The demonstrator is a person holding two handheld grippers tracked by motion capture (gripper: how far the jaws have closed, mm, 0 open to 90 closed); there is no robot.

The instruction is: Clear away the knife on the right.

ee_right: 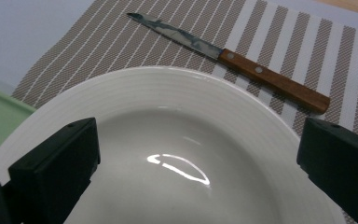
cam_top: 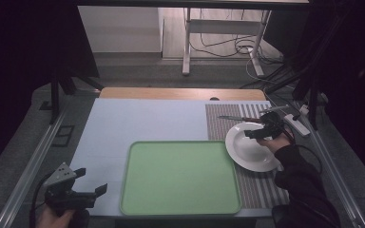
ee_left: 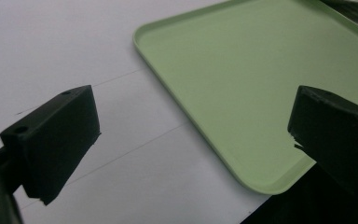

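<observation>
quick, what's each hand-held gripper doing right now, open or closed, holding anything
Left hand-held gripper: open, holding nothing, beside the green tray.
Right hand-held gripper: open, holding nothing, over the white plate.

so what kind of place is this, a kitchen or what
Probably a lab or recording rig staged as a dining spot, not a kitchen: a white plate and knife lie on a striped placemat, while loose cables trail over the bare floor behind.

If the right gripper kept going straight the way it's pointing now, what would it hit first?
Most likely the white plate: the right gripper is open and aimed down into its bowl. The knife lies beyond the far rim, on the striped placemat.
</observation>
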